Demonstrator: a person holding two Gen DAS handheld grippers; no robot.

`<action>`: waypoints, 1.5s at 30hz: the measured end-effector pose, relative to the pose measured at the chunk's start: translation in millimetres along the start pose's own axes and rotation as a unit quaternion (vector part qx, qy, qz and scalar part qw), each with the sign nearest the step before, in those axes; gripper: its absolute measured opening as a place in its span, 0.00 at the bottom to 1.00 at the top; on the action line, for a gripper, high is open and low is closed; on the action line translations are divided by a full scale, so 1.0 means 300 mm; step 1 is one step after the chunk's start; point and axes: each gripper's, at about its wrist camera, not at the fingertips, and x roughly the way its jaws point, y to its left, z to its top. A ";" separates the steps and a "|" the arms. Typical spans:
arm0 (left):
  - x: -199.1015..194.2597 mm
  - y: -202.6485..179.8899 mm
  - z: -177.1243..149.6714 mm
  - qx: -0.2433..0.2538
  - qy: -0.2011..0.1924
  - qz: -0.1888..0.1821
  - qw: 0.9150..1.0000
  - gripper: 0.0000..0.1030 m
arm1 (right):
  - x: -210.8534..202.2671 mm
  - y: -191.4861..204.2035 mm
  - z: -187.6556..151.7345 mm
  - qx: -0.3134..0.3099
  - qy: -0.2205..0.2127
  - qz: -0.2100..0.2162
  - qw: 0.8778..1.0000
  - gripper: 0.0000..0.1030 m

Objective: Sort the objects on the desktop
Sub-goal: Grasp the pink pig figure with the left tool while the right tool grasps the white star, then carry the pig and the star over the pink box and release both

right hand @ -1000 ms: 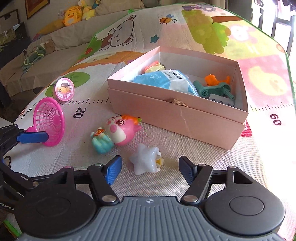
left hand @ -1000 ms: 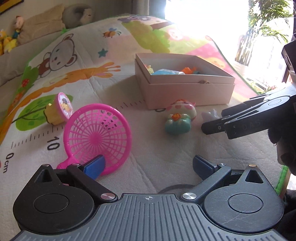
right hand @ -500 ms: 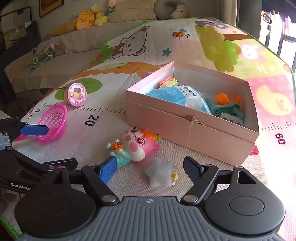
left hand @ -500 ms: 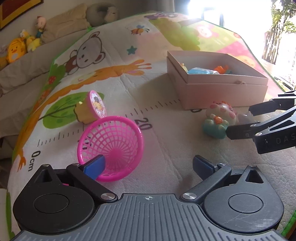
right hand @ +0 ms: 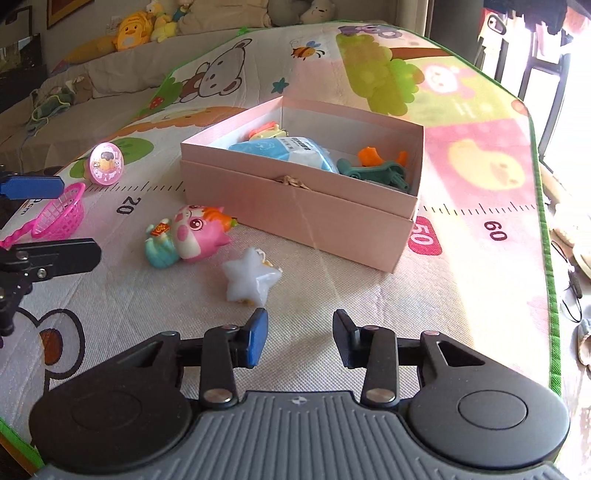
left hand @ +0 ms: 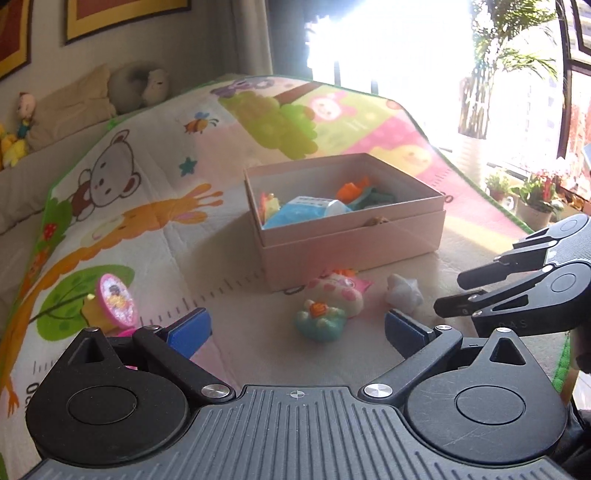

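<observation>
A pink box (right hand: 295, 210) with several toys inside stands on the play mat (right hand: 369, 295). In front of it lie a pink-and-teal doll (right hand: 188, 236) and a white star (right hand: 249, 280). My right gripper (right hand: 301, 338) hovers just short of the star. Its jaws are closing, with a gap left and nothing between them. My left gripper (left hand: 295, 330) is open wide and empty, and the doll (left hand: 328, 306) lies ahead of it. A pink mesh basket (right hand: 61, 214) sits on the mat by the left fingers. A round pink toy (left hand: 112, 299) lies at the left.
The mat's green edge (right hand: 546, 258) runs down the right side, with slippers and a cable on the floor beyond. Plush toys and cushions (right hand: 136, 26) line the sofa behind. The right gripper (left hand: 450, 295) reaches in from the right in the left wrist view.
Both grippers have pulled back from the toys. The right jaws have narrowed, and the star now lies ahead of them. The basket has slipped almost out of the left wrist view.
</observation>
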 end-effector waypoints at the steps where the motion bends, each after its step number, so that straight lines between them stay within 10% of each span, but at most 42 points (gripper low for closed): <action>1: 0.041 -0.018 0.010 0.006 0.007 0.002 1.000 1.00 | -0.009 -0.012 -0.007 0.006 -0.002 0.002 1.000 0.38; 4: 0.153 -0.038 0.036 0.004 0.031 0.001 0.999 0.97 | -0.031 -0.031 -0.018 0.019 -0.013 0.016 1.000 0.40; 9: 0.224 -0.016 0.038 -0.014 0.063 -0.004 0.998 0.49 | -0.020 0.000 0.007 0.006 -0.034 0.041 0.999 0.50; 18: 0.068 0.041 -0.068 -0.020 0.080 0.012 0.997 0.50 | 0.073 0.099 0.076 -0.055 -0.028 0.052 0.997 0.48; 22: 0.096 0.038 -0.066 -0.020 0.081 0.031 0.996 0.77 | 0.083 0.116 0.077 -0.064 -0.014 0.056 0.996 0.39; 28: 0.128 0.049 -0.047 -0.048 0.072 0.002 0.996 0.53 | 0.058 0.091 0.069 -0.040 0.019 0.058 0.997 0.35; 37: 0.005 -0.013 -0.086 -0.003 0.059 -0.019 0.998 0.51 | -0.045 0.092 0.036 -0.027 0.058 0.090 0.994 0.34; 45: -0.112 0.001 0.159 0.013 -0.057 0.009 0.998 0.51 | -0.302 0.047 0.240 -0.046 -0.066 0.089 0.993 0.34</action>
